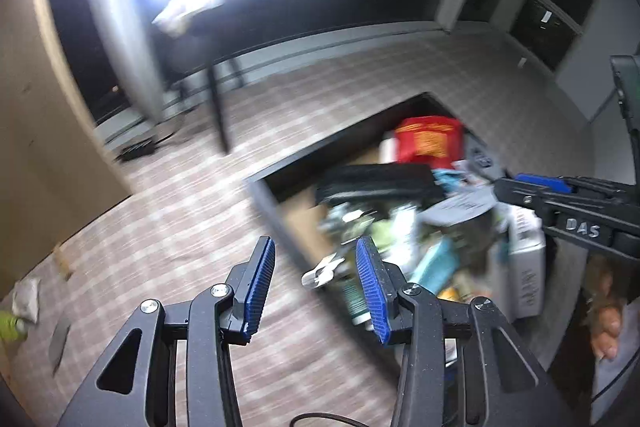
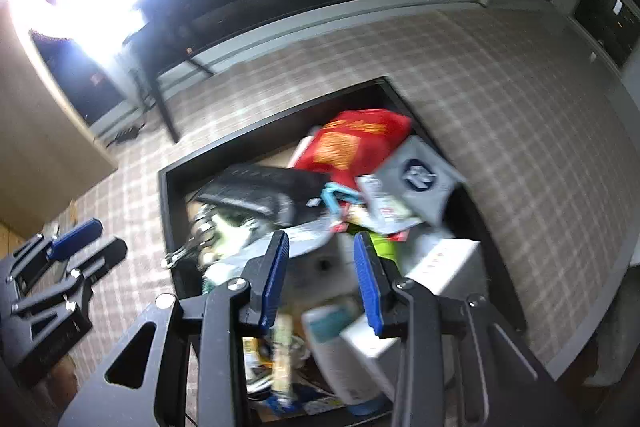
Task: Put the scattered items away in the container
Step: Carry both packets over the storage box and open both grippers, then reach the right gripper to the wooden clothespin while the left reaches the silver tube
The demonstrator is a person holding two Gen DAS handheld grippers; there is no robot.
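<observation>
on the checked carpet sits a dark open box, crammed with loose things: a red packet at the far end, a black case lying across the middle, a grey box with a round blue mark tilted against the right wall, a white box nearer the camera, and a jumble of smaller packets too blurred to tell apart. a metal clip pokes out over the box's left wall.

the right gripper hangs over the heap, its blue pads parted with nothing pinched between them. the left gripper is over the left rim of the box, partly above carpet, and its pads also stand apart and bare.

off to the left on the carpet lie a pale packet, something yellow-green at the picture's edge, and a flat grey thing, all well away from the box. a hand shows at the right edge of the left view.
</observation>
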